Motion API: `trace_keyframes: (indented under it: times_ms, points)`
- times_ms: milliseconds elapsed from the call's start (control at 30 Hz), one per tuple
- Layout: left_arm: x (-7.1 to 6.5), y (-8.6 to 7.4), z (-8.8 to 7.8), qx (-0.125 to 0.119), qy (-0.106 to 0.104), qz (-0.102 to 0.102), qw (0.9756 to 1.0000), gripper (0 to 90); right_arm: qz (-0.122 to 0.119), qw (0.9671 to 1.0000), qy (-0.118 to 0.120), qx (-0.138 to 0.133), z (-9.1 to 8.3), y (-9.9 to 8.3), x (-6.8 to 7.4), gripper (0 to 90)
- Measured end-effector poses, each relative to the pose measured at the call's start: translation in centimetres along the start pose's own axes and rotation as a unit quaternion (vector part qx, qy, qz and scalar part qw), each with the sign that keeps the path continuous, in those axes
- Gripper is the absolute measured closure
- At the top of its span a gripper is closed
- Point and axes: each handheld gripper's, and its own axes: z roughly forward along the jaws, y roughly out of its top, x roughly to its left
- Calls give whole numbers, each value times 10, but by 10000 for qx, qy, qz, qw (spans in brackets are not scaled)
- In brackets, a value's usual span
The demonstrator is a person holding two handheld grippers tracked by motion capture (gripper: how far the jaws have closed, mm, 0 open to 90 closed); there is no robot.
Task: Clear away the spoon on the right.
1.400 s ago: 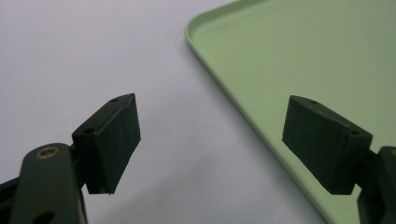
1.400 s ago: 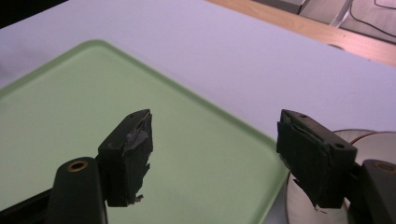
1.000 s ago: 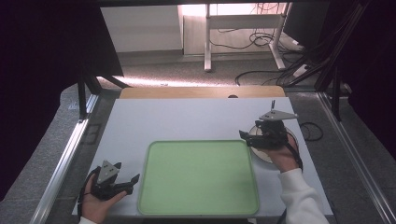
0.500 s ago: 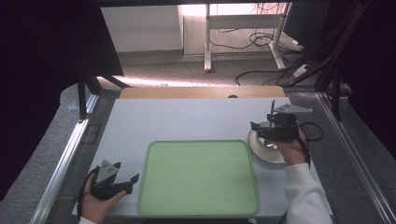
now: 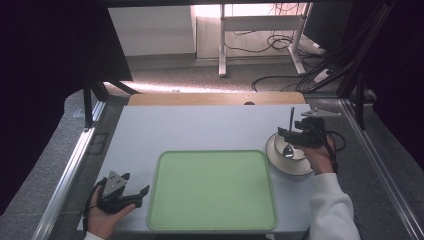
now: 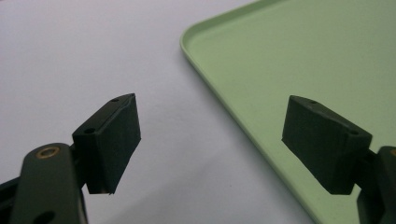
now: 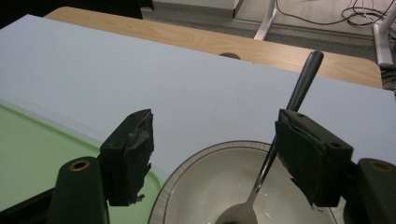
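Note:
A white bowl (image 5: 290,159) with a striped rim (image 7: 187,172) stands on the table right of the green tray (image 5: 210,192). A spoon (image 7: 238,212) lies in it, and its dark handle (image 5: 291,119) leans up and away. My right gripper (image 5: 284,136) hovers over the bowl. Its jaws (image 7: 215,135) have just closed a little but are still wide open. The spoon's stem runs close by the right-hand jaw and is not clamped. My left gripper (image 5: 136,183) rests open at the tray's near left corner (image 6: 210,140), with nothing between its jaws.
The tray's rim (image 6: 219,93) runs under the left gripper's jaws. The pale table top (image 5: 200,127) stretches behind the tray, with a wooden strip (image 5: 215,98) along its far edge. Metal rails (image 5: 75,165) run down both sides. Cables lie on the floor beyond.
The right hand has shifted to the right over the bowl, so more of the bowl's left side shows. The left hand and the spoon have stayed put.

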Motion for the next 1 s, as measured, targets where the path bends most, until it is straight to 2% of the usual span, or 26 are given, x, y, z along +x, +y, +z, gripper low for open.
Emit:
trace_keyframes:
  times_ms: [400,567,733,933,1000]
  points:
    - [0,-2,0,41,-14,-1,10000,188,165,9998,-102,100,11,-5,-25,302]
    - [-1,-2,1,59,-3,24,10000,189,358,9991,-115,205,25,-9,-40,324]
    - [-1,-2,2,60,27,8,10000,188,438,9987,-176,197,35,-7,-49,344]
    - [0,-3,2,89,46,5,9999,188,406,9987,-214,240,51,-4,-59,413]
    - [0,-3,3,105,57,-2,9999,188,435,9986,-140,275,54,-5,-60,444]
